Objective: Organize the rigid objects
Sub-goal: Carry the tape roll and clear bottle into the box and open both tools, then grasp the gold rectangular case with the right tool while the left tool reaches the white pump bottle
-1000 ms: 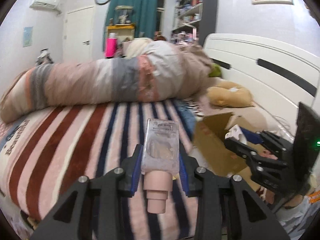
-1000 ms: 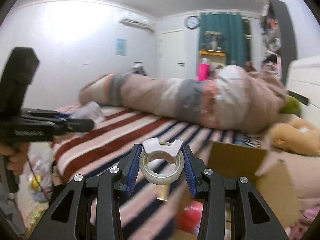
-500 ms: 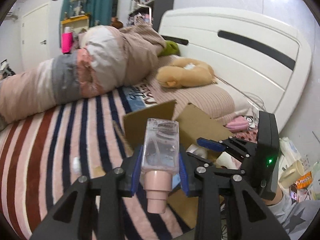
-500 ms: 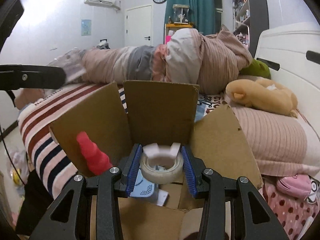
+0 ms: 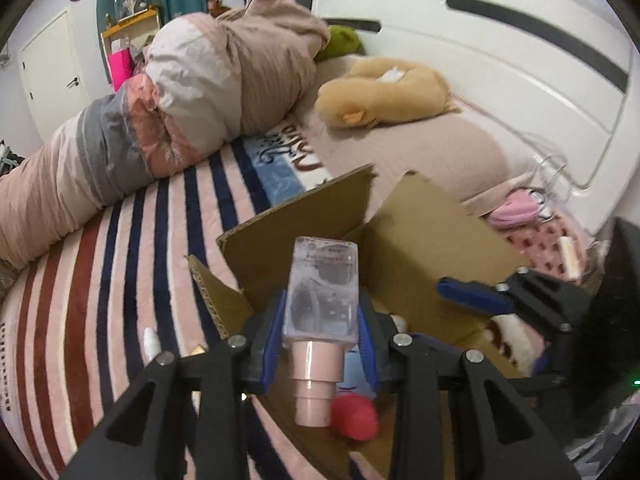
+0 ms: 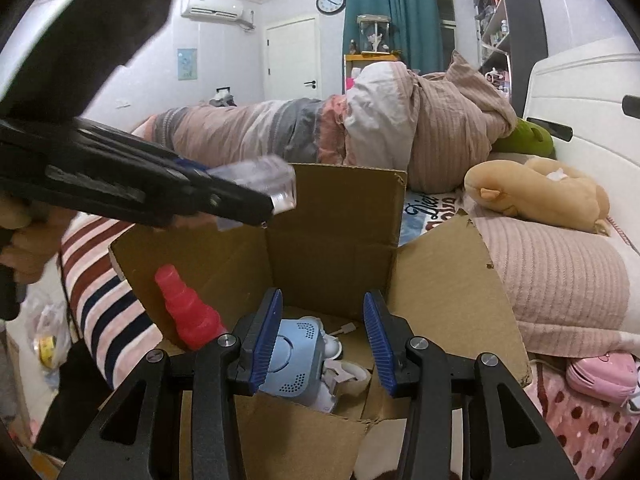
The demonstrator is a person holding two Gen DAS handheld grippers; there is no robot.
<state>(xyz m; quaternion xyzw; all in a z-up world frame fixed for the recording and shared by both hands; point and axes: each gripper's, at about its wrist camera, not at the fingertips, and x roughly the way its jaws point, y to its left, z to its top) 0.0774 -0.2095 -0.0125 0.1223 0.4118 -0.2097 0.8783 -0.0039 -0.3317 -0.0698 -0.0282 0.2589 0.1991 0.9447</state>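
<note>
My left gripper (image 5: 320, 320) is shut on a clear bottle with a pink cap (image 5: 322, 300), held over the near left edge of an open cardboard box (image 5: 424, 236). The bottle also shows in the right wrist view (image 6: 260, 184), above the box (image 6: 332, 224). My right gripper (image 6: 323, 336) is open and empty over the box; it also shows in the left wrist view (image 5: 472, 294). Inside the box lie a red bottle (image 6: 188, 312), a light blue device (image 6: 296, 360) and small white items. The tape roll is hidden.
The box sits on a striped blanket (image 5: 120, 264) on a bed. A rolled duvet (image 5: 168, 92) lies behind, a tan plush toy (image 5: 384, 92) and white headboard (image 5: 500, 52) to the right. A pink pouch (image 6: 604, 376) lies at the bed's right edge.
My right gripper has opened and let go of the tape roll, which is out of sight. My left gripper has carried the clear bottle over the box.
</note>
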